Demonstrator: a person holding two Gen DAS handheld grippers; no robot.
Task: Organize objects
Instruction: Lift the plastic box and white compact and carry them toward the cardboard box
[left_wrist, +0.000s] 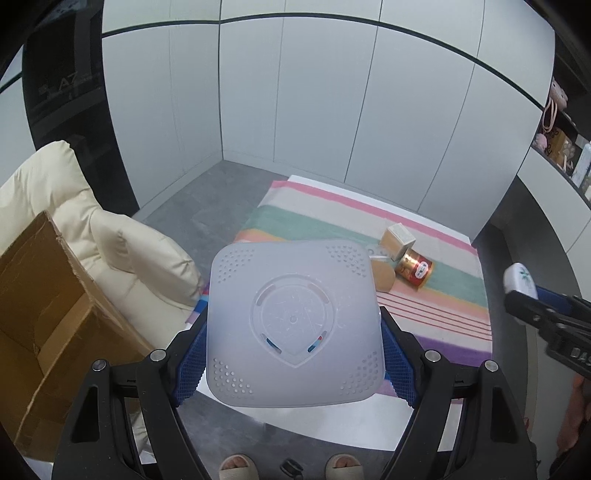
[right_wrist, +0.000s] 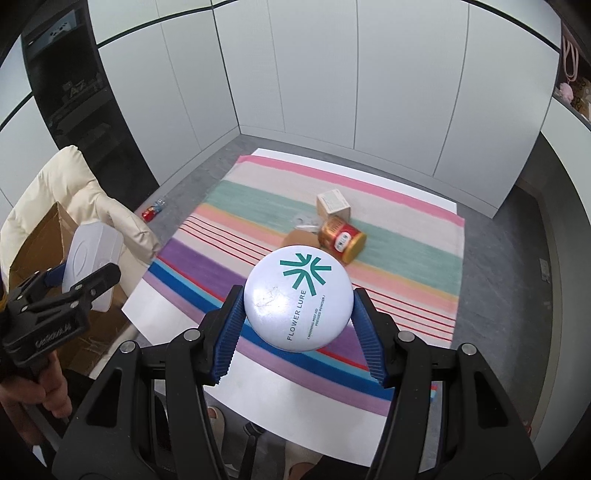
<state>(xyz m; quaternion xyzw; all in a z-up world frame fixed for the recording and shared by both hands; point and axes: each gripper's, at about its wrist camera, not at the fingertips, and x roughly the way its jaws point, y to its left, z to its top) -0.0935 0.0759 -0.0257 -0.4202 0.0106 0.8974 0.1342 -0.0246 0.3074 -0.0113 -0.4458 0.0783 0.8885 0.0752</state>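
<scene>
In the left wrist view my left gripper (left_wrist: 293, 319) is shut on a translucent white square plastic box (left_wrist: 291, 291). Its perforated underside faces the camera, above the near edge of the table. My right gripper (right_wrist: 298, 295) is shut on a round white compact (right_wrist: 295, 314) with a teal logo and "FLOWER LURE" lettering, over the striped cloth (right_wrist: 406, 266). Each view catches the other gripper at its edge: the right gripper (left_wrist: 528, 291) with the compact (left_wrist: 521, 280), and the left gripper (right_wrist: 85, 280) with the box (right_wrist: 92, 254).
On the cloth lie a red-gold can (right_wrist: 341, 240) on its side, a small beige carton (right_wrist: 332, 203) and a brown round piece (right_wrist: 297, 238). An open cardboard box (left_wrist: 44, 314) and a cream cushion (left_wrist: 110, 240) stand left of the table. Slippered feet (left_wrist: 236, 467) show below.
</scene>
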